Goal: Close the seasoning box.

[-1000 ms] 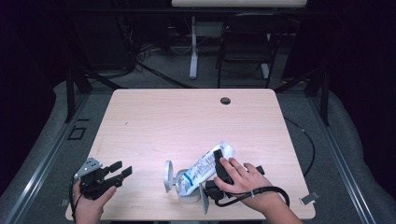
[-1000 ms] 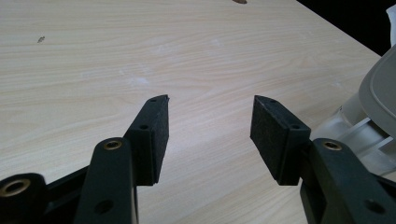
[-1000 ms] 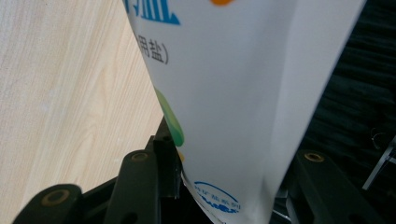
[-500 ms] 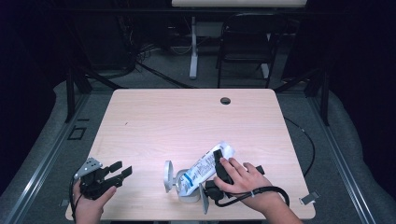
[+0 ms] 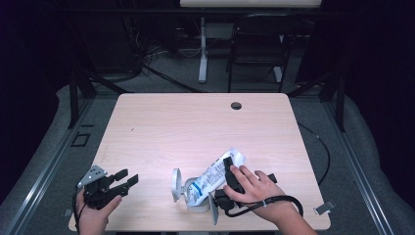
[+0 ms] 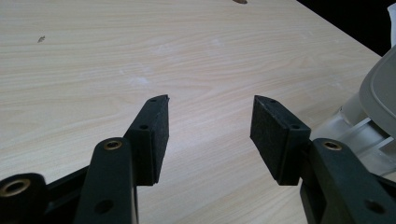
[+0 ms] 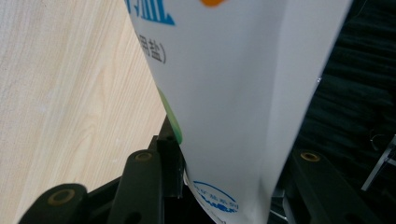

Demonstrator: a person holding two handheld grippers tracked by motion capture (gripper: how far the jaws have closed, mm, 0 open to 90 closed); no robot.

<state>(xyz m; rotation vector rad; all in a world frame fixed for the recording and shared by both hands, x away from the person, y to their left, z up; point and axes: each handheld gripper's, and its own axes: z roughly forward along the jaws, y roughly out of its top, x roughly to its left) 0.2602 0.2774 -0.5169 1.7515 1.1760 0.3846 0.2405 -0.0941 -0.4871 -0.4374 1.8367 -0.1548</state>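
On the left edge of my table (image 5: 161, 127), near the front corner, my left gripper (image 5: 128, 179) sits in the person's hand with its jaws spread wide and nothing between them; in the left gripper view its fingertips (image 6: 154, 126) frame only bare wood, with the clear container (image 6: 355, 135) just off to their right. Moving toward the middle of the front edge, that clear container (image 5: 195, 198) stands with its grey flip lid (image 5: 175, 185) hinged open to its left. A white pouch with blue print (image 5: 215, 174) lies tilted, its lower end at the container's mouth and its upper end raised toward the far right. My right gripper (image 5: 229, 171) pinches this pouch: in the right gripper view the pouch (image 7: 233, 93) passes between both jaws, which have just been closing a little further on it. The right hand (image 5: 252, 188) wraps the gripper body near the front edge.
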